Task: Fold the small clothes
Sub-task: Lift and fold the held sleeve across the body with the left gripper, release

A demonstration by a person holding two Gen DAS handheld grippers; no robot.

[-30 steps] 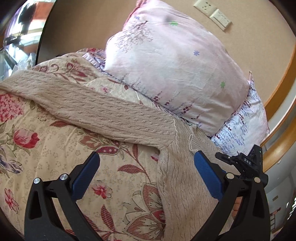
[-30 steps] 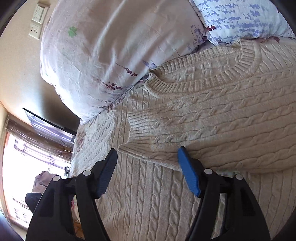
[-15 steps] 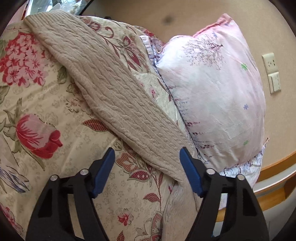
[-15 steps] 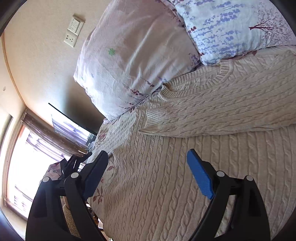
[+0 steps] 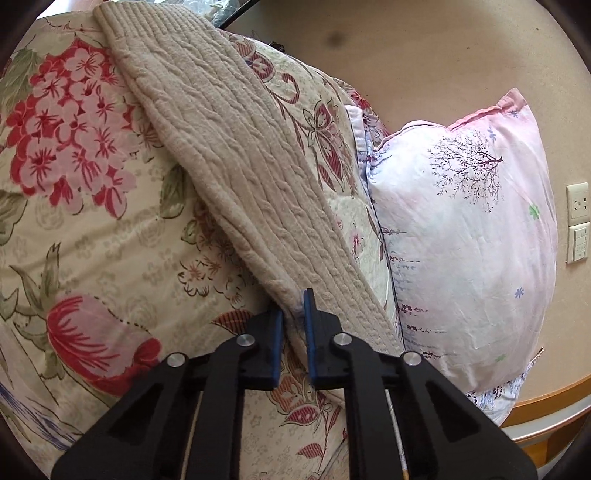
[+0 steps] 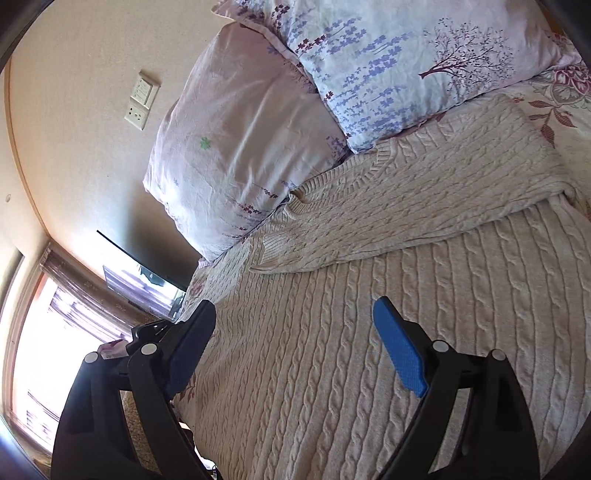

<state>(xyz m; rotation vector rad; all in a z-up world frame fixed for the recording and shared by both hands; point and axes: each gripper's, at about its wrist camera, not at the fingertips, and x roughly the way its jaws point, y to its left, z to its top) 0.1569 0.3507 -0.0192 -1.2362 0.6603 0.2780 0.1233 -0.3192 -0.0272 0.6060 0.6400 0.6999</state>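
While the sweater lies spread over the bed, this is how things stand:

Sweater: a beige cable-knit sweater (image 6: 388, 332) lies flat on the flowered bedspread (image 5: 92, 240), its neck end up against the pillows.

Collar: the ribbed neck opening (image 6: 332, 177) sits just below the two pillows, touching their lower edges.

Folded sleeve: one sleeve (image 6: 424, 206) is laid across the chest of the sweater, its ribbed cuff ending near the far side of the body.

Stretched sleeve: the other sleeve (image 5: 229, 166) runs out slantwise over the bedspread, cuff (image 5: 147, 33) at the far end.

Left gripper: the left gripper (image 5: 294, 321) has its blue-padded fingers (image 5: 309, 332) pressed together on the near part of the stretched sleeve, a fold of knit pinched between them.

Right gripper: the right gripper (image 6: 291, 347) is spread wide above the sweater's body, one blue pad (image 6: 399, 350) over the knit and the other finger near the sweater's side edge; whether it touches the cloth I cannot tell.

Pink pillow: a pale pink pillow (image 5: 461, 240) with small printed trees and flowers stands against the wall, just beside the stretched sleeve's near end.

Blue-flowered pillow: a second pillow (image 6: 406, 59) with purple sprigs lies next to the pink one, at the head of the bed.

Wall: a beige wall (image 5: 424, 48) behind the pillows carries a socket and switch (image 6: 142, 99).

Window: a bright window (image 6: 40, 350) shows at the left in the right wrist view.
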